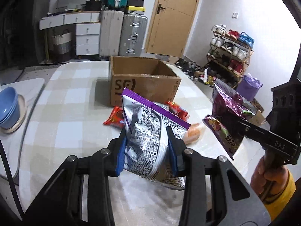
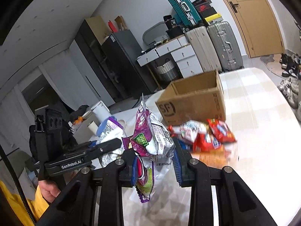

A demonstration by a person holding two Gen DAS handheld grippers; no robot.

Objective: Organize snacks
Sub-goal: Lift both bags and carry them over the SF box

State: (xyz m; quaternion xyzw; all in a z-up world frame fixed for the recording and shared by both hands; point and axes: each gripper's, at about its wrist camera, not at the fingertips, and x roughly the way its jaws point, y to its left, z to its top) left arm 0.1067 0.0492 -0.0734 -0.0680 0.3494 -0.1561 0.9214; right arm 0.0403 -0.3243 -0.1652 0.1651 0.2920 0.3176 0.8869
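My left gripper (image 1: 147,146) is shut on a silver snack bag with a purple top edge (image 1: 150,131), held above the table. My right gripper (image 2: 155,160) is shut on a purple and green snack bag (image 2: 150,137), also lifted; that bag shows at the right in the left wrist view (image 1: 225,116). An open, empty-looking cardboard box marked SF (image 1: 144,81) stands on the table beyond both bags, also in the right wrist view (image 2: 195,101). Red snack packets (image 2: 210,135) and an orange packet (image 1: 193,133) lie on the table in front of the box.
The table has a pale checked cloth (image 1: 71,113). Blue bowls on a plate (image 1: 9,109) sit at its left edge. Suitcases (image 1: 122,33), drawers (image 1: 87,37), a door and a shoe rack (image 1: 231,56) stand beyond the table.
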